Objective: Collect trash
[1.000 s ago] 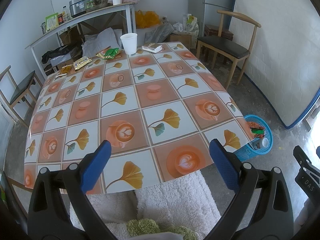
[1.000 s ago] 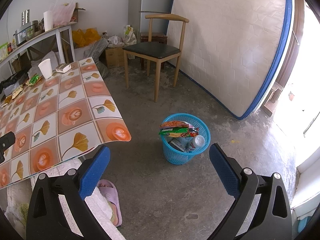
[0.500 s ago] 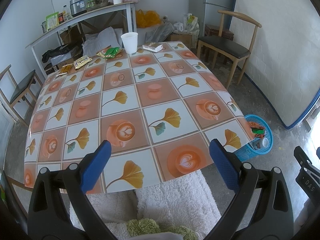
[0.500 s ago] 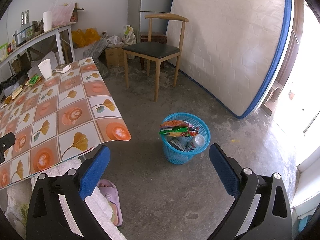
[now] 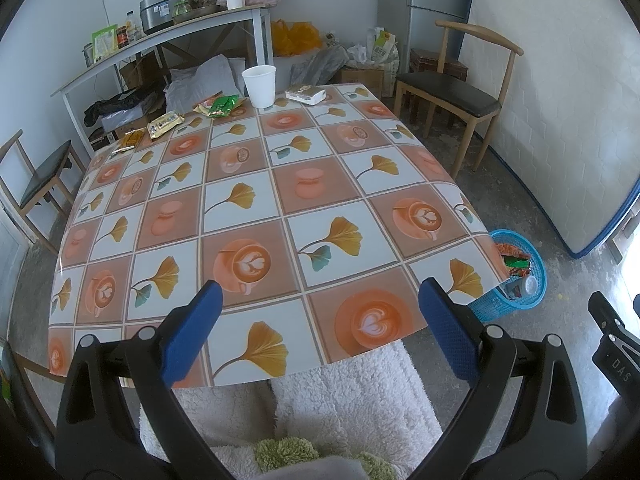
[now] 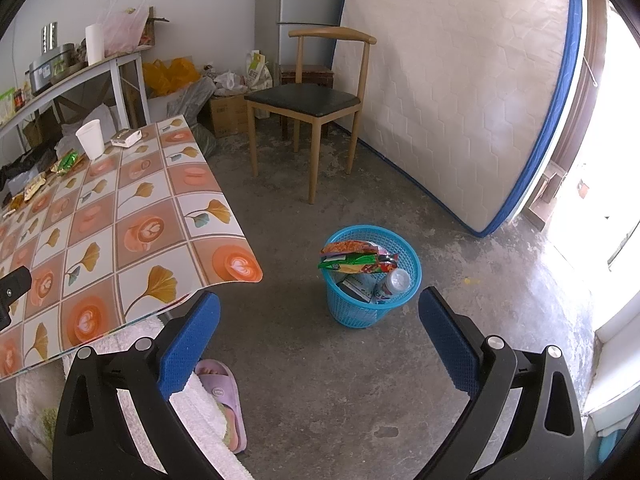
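A white paper cup point(image 5: 259, 85), a green snack wrapper point(image 5: 221, 105), a white packet point(image 5: 306, 93) and yellow wrappers point(image 5: 164, 123) lie at the far end of the patterned table point(image 5: 256, 208). My left gripper point(image 5: 320, 320) is open and empty over the table's near edge. A blue trash basket point(image 6: 372, 276) on the floor holds wrappers and a bottle; it also shows in the left wrist view point(image 5: 518, 276). My right gripper point(image 6: 318, 328) is open and empty above the floor, just in front of the basket.
A wooden chair point(image 6: 308, 100) stands beyond the basket, a mattress point(image 6: 460, 100) leans on the right wall. A cluttered shelf point(image 5: 168, 36) is behind the table, another chair point(image 5: 36, 176) at its left. A slipper point(image 6: 222, 396) lies on the floor.
The left gripper has drifted slightly forward over the table. The right gripper has barely moved. Both stay open.
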{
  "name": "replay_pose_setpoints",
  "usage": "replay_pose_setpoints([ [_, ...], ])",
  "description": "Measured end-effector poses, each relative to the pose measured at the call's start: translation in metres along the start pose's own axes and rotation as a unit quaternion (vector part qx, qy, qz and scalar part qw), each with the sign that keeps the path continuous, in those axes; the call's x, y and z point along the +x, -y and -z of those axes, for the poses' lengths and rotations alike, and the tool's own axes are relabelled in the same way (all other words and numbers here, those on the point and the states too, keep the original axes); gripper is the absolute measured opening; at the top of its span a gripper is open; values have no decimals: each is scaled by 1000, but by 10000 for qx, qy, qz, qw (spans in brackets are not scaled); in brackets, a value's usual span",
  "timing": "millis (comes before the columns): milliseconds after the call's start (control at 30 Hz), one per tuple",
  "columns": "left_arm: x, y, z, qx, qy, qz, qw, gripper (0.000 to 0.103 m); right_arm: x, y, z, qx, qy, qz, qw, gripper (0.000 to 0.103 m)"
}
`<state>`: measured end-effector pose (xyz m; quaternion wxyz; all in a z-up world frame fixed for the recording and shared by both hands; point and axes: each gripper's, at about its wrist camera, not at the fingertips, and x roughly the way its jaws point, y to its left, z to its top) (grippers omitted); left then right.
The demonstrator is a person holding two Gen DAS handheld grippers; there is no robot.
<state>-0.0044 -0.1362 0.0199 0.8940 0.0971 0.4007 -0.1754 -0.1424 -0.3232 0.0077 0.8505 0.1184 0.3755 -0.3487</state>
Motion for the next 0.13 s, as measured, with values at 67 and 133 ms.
replay_pose_setpoints([
  [67, 0, 0, 1, -4, 1, 7, 10000, 95, 0, 0, 0, -1, -4, 2, 10000, 97],
  [133, 0, 0, 1, -6, 4, -1, 10000, 94, 0, 0, 0, 5, -7, -3, 10000, 97],
])
